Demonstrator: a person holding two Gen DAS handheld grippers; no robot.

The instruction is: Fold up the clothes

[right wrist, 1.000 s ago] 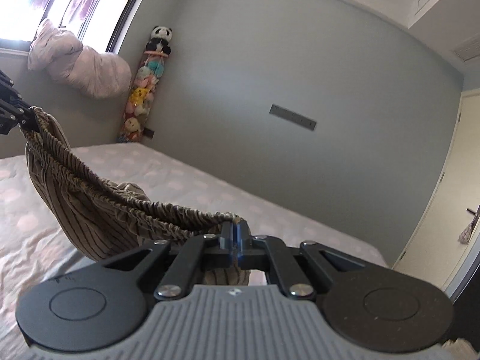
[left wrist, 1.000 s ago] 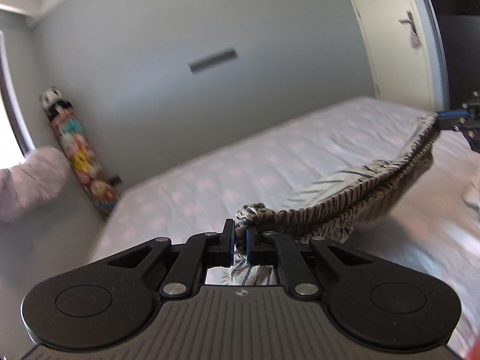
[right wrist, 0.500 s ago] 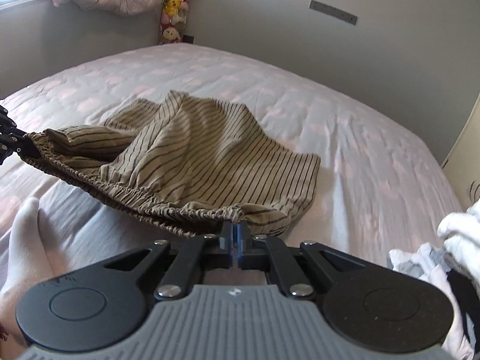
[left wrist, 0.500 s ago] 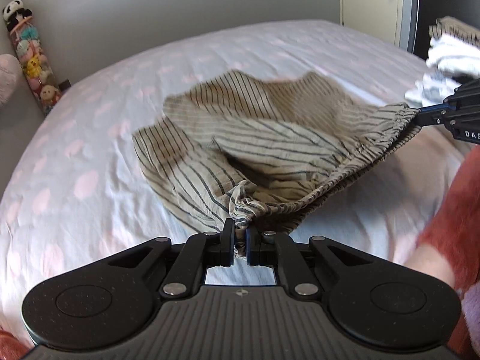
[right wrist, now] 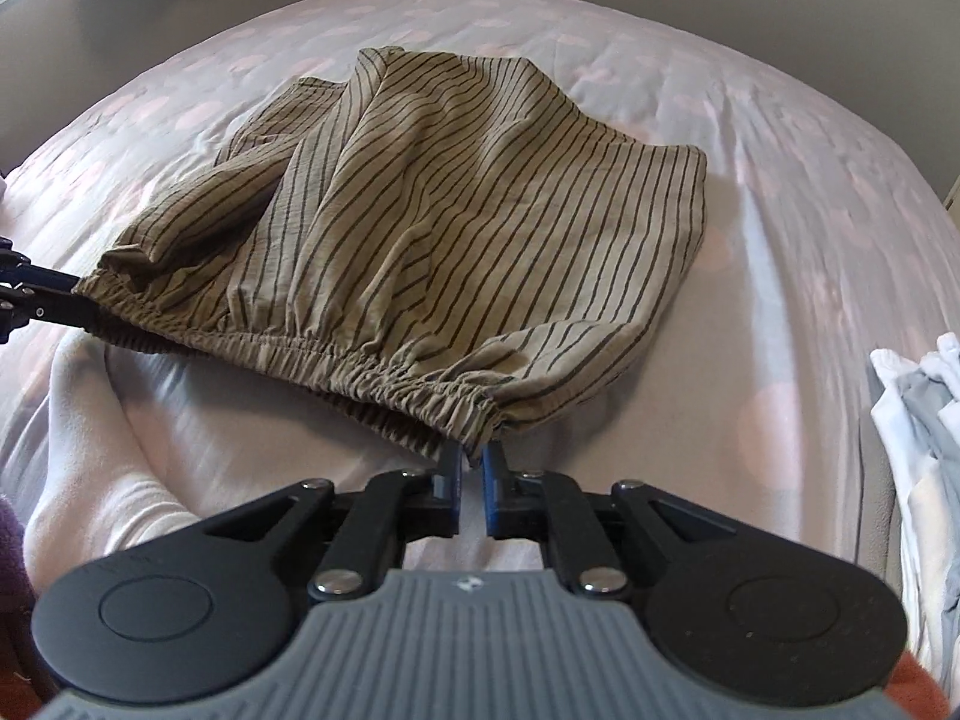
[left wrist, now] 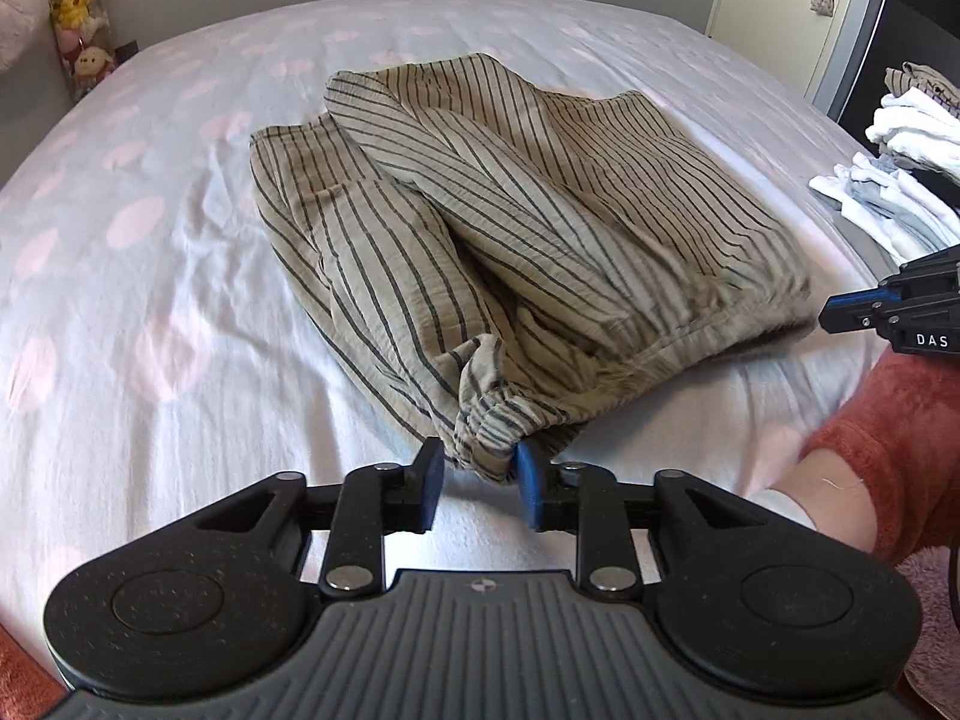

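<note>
A beige garment (left wrist: 540,210) with dark stripes and an elastic waistband lies spread on the bed (left wrist: 150,312), waistband toward me. My left gripper (left wrist: 479,480) is low over the sheet. Its jaws are opening, and the bunched waistband corner (left wrist: 486,426) sits loose between the fingertips. In the right wrist view the same garment (right wrist: 480,210) lies flat. My right gripper (right wrist: 472,471) is also opening, with a narrow gap. The other waistband corner (right wrist: 480,420) rests at its tips, not pinched. Each gripper shows at the other view's edge: right gripper (left wrist: 888,312), left gripper (right wrist: 24,294).
Folded white and grey clothes (left wrist: 900,180) are stacked at the bed's right edge (right wrist: 918,420). A person's red sleeve (left wrist: 900,420) is at the right, and a white-clad leg (right wrist: 102,420) lies on the sheet. A door (left wrist: 774,0) and hanging plush toys (left wrist: 78,18) stand beyond the bed.
The garment hung stretched between both shut grippers; both came down and it now lies on the bed. Both jaws have parted, the left much wider than the right.
</note>
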